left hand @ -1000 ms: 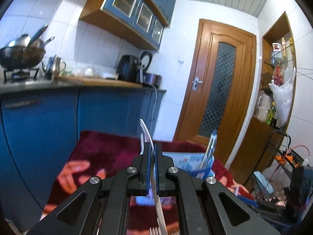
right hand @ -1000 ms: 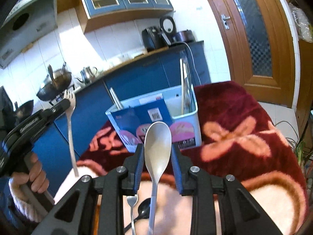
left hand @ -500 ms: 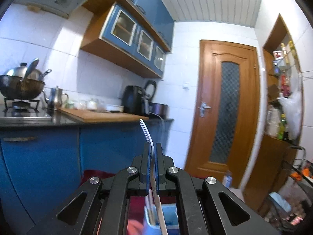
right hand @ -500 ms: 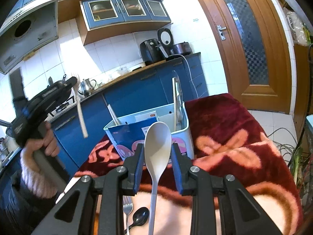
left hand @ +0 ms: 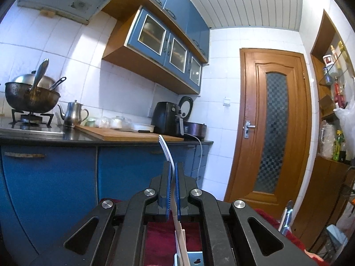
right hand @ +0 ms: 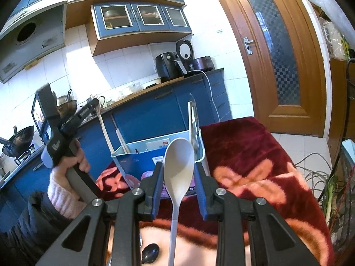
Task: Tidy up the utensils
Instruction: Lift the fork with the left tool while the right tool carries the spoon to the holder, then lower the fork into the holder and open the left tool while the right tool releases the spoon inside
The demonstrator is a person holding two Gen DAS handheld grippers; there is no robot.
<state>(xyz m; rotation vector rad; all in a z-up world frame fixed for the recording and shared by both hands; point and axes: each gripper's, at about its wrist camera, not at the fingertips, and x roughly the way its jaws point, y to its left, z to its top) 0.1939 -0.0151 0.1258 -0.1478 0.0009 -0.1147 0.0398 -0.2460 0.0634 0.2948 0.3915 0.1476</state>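
Observation:
My left gripper [left hand: 172, 166] is shut on a white fork [left hand: 165, 148], tines up, handle hanging below the jaws. In the right wrist view a hand holds that left gripper [right hand: 93, 105] up at the left, and the fork's handle [right hand: 105, 133] slants down to the left corner of the blue-and-white box [right hand: 137, 161]. The box holds chopsticks [right hand: 121, 138] and a tall metal utensil [right hand: 193, 119]. My right gripper [right hand: 178, 170] is shut on a pale spoon [right hand: 179, 159], bowl upward, just short of the box.
The box stands on a dark red flowered blanket [right hand: 244, 146]. A black spoon [right hand: 150, 250] lies on it under my right gripper. Blue cabinets and a counter [left hand: 133, 137] lie behind, a wooden door [right hand: 277, 55] at the right, cables [right hand: 315, 168] on the floor.
The left gripper has risen with the fork and moved right toward the box; its view swung up from the blanket to the counter. The right gripper has kept still with the spoon.

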